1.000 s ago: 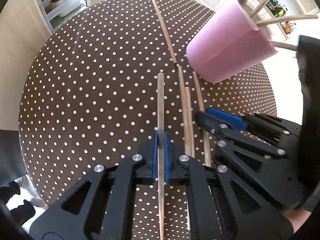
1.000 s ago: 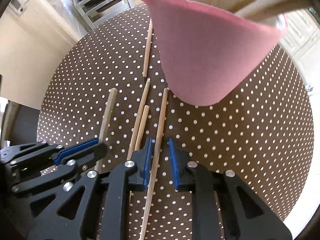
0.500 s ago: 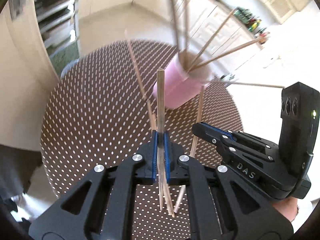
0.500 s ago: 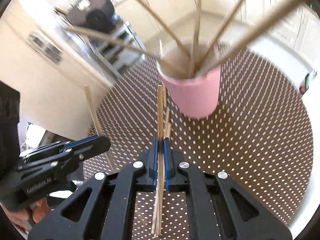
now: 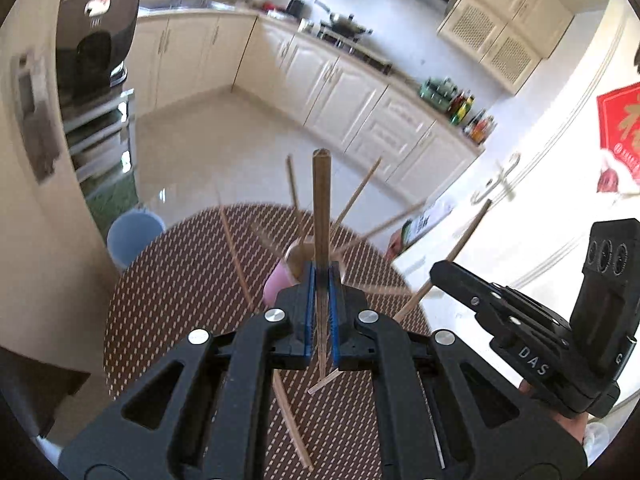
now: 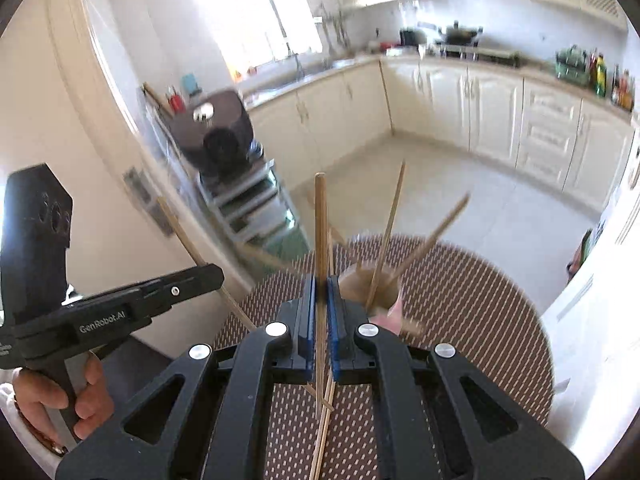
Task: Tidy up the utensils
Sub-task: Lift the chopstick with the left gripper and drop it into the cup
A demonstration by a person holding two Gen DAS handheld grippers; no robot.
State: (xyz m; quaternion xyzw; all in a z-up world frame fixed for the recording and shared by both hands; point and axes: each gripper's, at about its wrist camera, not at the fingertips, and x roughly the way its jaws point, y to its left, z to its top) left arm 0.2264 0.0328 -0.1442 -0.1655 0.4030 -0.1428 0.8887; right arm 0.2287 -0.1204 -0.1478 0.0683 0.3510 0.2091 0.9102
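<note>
My left gripper [image 5: 321,276] is shut on a wooden chopstick [image 5: 321,208] that stands up between its blue pads, lifted well above the brown dotted round table [image 5: 180,280]. My right gripper [image 6: 321,284] is shut on another chopstick [image 6: 320,220], also raised. The pink cup [image 5: 276,284] stands below and just ahead of both, with several chopsticks fanning out of it; it also shows in the right wrist view as the pink cup [image 6: 390,314]. A few loose chopsticks [image 5: 290,420] lie on the cloth beneath the grippers. Each gripper appears in the other's view: right gripper [image 5: 440,272], left gripper [image 6: 208,274].
A blue bin [image 5: 134,232] stands on the floor beyond the table's left edge. A metal rack [image 6: 248,200] with a dark appliance [image 5: 96,60] is at the left. White kitchen cabinets [image 6: 540,132] line the far walls. A person's hand [image 6: 60,396] holds the left gripper's handle.
Both grippers rose from the table, each carrying a chopstick, and tilted up toward the room. The right gripper went from open around its chopstick to shut on it.
</note>
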